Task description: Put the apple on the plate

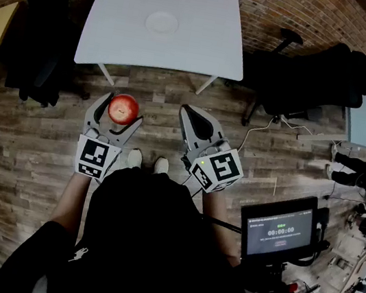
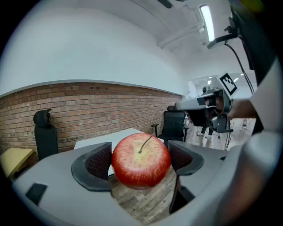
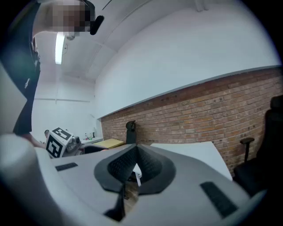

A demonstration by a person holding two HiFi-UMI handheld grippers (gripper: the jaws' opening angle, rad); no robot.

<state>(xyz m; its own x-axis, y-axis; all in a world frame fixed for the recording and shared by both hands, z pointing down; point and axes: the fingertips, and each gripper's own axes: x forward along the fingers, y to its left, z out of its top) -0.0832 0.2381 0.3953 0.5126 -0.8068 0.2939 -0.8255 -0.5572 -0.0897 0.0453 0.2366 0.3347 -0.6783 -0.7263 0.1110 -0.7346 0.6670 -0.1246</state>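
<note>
My left gripper (image 1: 116, 112) grasps the apple (image 2: 141, 161), a dark pad (image 2: 99, 161) pressing on each side of it. I hold it above the wood floor (image 1: 32, 131), nearer than the white table (image 1: 118, 34) that carries the plate (image 1: 162, 23). My right gripper (image 1: 198, 121) is clenched on nothing.

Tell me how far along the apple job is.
Done: the apple is picked up, clamped in the left gripper's jaws above the wooden floor. In hand: the carry; the white table lies a way ahead. Left: the plate on that table is bare, so the apple has yet to be set on it. The right gripper is shut and empty.
</note>
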